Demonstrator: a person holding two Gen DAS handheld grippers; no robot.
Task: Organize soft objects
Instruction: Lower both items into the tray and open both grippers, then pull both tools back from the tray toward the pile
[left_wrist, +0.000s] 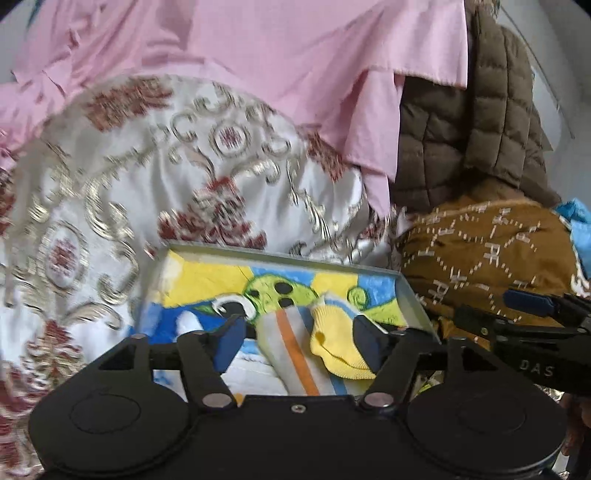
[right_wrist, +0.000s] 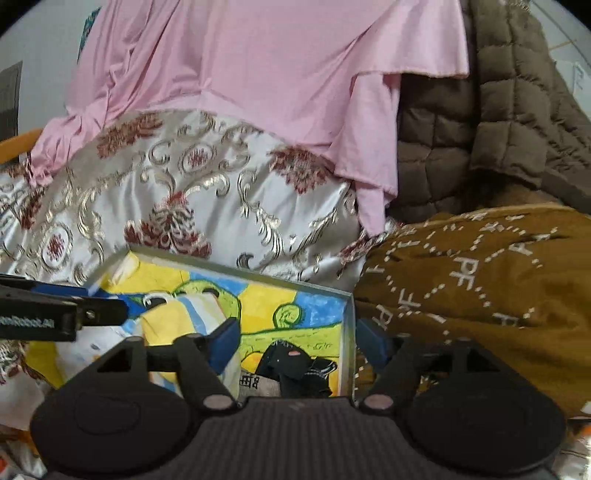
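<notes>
A shallow grey tray (left_wrist: 410, 295) with a bright yellow, blue and green cartoon lining lies on the bed. In the left wrist view my left gripper (left_wrist: 299, 336) is open, its fingers on either side of a yellow sock (left_wrist: 336, 350) and a grey sock with an orange stripe (left_wrist: 291, 343) lying in the tray. In the right wrist view my right gripper (right_wrist: 299, 339) is open over the tray's right rim (right_wrist: 345, 332), above a black sock (right_wrist: 295, 365). The yellow sock (right_wrist: 173, 325) shows at left by the left gripper's fingers (right_wrist: 107, 306).
A white satin cover with gold and red ornament (left_wrist: 147, 177) lies behind the tray. A pink cloth (left_wrist: 277, 55) hangs above it. A brown quilted jacket (left_wrist: 480, 129) and a mustard patterned cloth (left_wrist: 487, 251) lie on the right.
</notes>
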